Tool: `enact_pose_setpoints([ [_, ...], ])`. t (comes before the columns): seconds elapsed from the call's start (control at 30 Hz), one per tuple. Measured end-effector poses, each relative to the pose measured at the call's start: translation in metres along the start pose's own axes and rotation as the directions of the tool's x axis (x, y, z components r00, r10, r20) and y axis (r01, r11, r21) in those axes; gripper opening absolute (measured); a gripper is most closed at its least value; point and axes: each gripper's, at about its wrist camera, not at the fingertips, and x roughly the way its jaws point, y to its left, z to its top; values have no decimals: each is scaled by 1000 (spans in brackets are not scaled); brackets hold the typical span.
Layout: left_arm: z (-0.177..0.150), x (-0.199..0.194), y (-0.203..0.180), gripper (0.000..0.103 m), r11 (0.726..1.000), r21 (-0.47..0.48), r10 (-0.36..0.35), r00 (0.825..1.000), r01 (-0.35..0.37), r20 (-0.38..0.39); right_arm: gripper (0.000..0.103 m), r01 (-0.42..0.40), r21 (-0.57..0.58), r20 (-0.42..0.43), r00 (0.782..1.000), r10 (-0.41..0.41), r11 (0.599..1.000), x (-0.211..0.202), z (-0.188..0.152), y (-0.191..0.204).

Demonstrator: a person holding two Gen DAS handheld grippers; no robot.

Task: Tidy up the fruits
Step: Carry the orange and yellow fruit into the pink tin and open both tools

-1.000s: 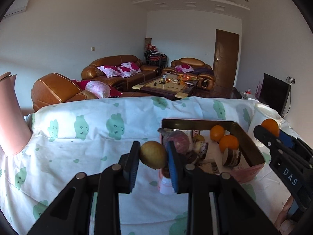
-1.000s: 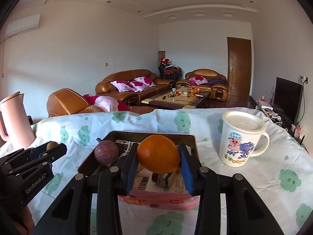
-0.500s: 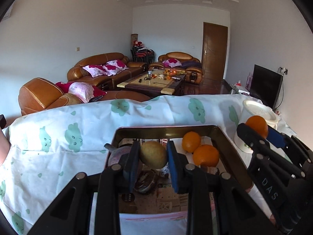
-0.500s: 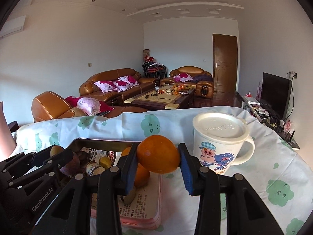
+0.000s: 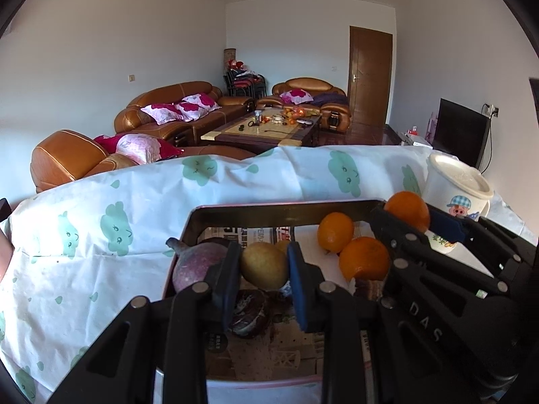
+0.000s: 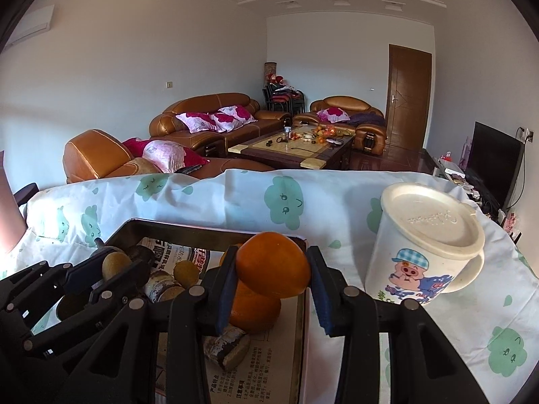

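A rectangular tray (image 5: 279,209) lined with newspaper sits on the cloth-covered table. My left gripper (image 5: 263,266) is shut on a small yellow-green fruit (image 5: 263,265) and hangs over the tray. Beside it lie a purple fruit (image 5: 197,264), two oranges (image 5: 335,231) and dark pieces. My right gripper (image 6: 272,266) is shut on an orange (image 6: 272,264) above the tray's right edge (image 6: 301,336), over another orange (image 6: 256,309). Each gripper shows in the other's view: the right gripper (image 5: 409,215) at the right, the left gripper (image 6: 116,262) at the left.
A white lidded mug (image 6: 426,242) with a cartoon pig stands right of the tray. The tablecloth (image 5: 101,235) is white with green clouds. A pink jug (image 6: 10,215) is at the far left. Brown sofas (image 5: 175,107) and a coffee table stand behind.
Both grippers have moved to the right with their fruit. The left one now hangs over the tray instead of left of it. The right one has shifted towards the tray's right edge, nearer the mug.
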Motion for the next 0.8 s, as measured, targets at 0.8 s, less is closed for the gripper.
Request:
enact_pose_setpoints([
  [0.8,-6,-22,7,39,998,-11,60,998,-60,29,47,-215,61,-119,968,221,975,25,-4,-5],
])
